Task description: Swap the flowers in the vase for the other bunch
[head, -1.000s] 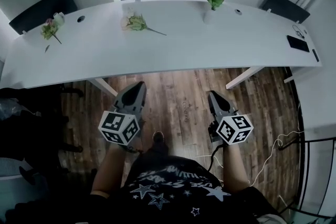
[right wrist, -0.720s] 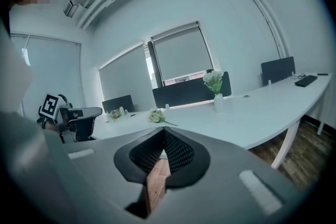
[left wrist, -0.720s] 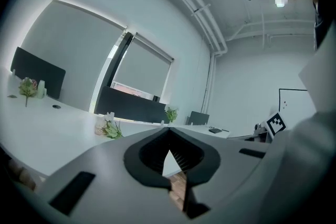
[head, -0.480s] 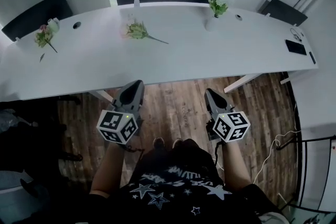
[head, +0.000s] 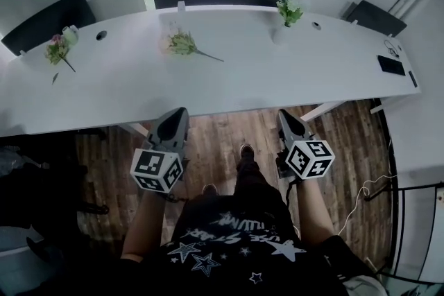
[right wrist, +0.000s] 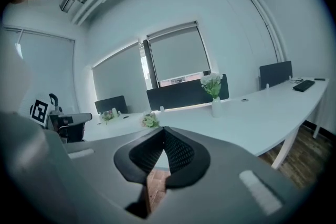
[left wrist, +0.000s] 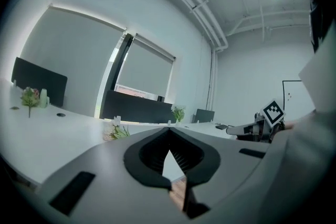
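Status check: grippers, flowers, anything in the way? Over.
Left gripper, right gripper shut, empty, by the table edge. White flowers in vase; loose bunch lying mid-table. Nothing blocking.

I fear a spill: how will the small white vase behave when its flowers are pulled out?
The vase looks narrow under a taller bunch, so probably top-heavy and apt to tip. It seems small, likely light, and may lift with the stems. On the smooth white table it could slide.
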